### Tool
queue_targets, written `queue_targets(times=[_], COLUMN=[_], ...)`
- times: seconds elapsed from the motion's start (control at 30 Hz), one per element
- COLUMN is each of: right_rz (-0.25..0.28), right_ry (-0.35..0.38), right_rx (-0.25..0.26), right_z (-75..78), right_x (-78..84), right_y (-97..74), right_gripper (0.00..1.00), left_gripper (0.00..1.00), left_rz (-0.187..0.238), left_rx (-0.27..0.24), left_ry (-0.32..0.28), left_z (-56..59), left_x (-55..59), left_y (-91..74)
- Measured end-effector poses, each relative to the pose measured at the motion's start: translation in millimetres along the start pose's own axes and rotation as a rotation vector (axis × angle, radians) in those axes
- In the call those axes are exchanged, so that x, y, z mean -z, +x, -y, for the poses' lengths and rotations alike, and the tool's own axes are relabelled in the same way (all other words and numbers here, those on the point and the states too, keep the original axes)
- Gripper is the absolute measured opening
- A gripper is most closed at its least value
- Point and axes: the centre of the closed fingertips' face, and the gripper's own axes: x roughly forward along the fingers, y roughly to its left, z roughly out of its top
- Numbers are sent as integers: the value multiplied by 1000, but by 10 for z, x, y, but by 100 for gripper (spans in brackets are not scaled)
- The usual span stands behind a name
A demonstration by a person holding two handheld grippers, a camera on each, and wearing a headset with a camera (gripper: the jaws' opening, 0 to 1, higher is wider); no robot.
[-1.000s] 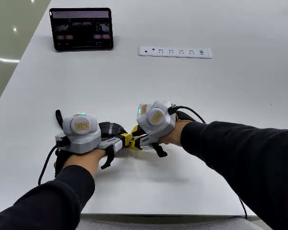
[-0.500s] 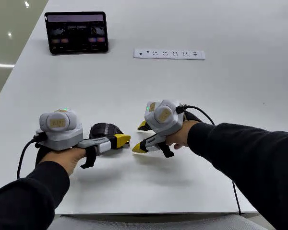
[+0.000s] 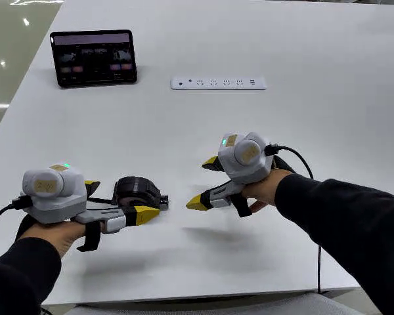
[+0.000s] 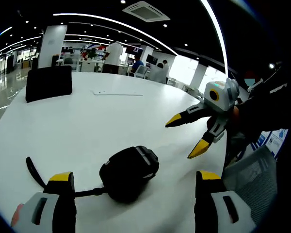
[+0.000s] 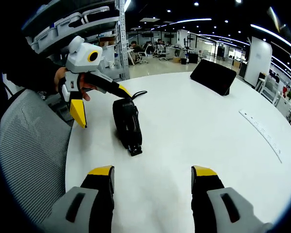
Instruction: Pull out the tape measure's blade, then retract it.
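Note:
A black tape measure (image 3: 136,190) lies on the white table (image 3: 184,131), its blade end (image 3: 163,200) facing right and its black strap (image 4: 31,167) trailing behind. My left gripper (image 3: 118,199) is open, with its yellow-tipped jaws standing wide on either side of the case without touching it. From the left gripper view the tape measure (image 4: 130,172) sits just ahead between the jaws. My right gripper (image 3: 202,183) is open and holds nothing, a short way right of the blade end. In the right gripper view the tape measure (image 5: 127,121) lies ahead, apart from the jaws.
A dark tablet (image 3: 94,58) stands at the back left and a white power strip (image 3: 218,83) lies at the back middle. The table's front edge (image 3: 184,292) runs just below my arms. A grey mesh chair (image 5: 29,160) is beside the table.
The two grippers, close together at the tape measure a second ago, have drawn apart: the right one back to the right, the left one to the left. The tape measure stays on the table.

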Motion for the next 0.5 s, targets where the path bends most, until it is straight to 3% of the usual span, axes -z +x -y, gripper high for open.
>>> queue_targets(times=[0.23,0.33,0.4,0.5], right_rz=[58,59,68,72], right_ry=[47,59,54,55], right_rx=[56,64,75,98], right_z=[47,31,30,59], right_x=[120,197,228,296], right_y=[-393,-562,-694,-863], right_gripper=[65,68,70,72], left_gripper=[100,100,100,100], left_rz=[-2,30,39,4], left_rx=[17,6,16,3], left_ry=[90,121,109,148], left_z=[12,-20,-15,-65], left_x=[-12,-77,-121,-104], left_y=[-201,-297,-369,-436])
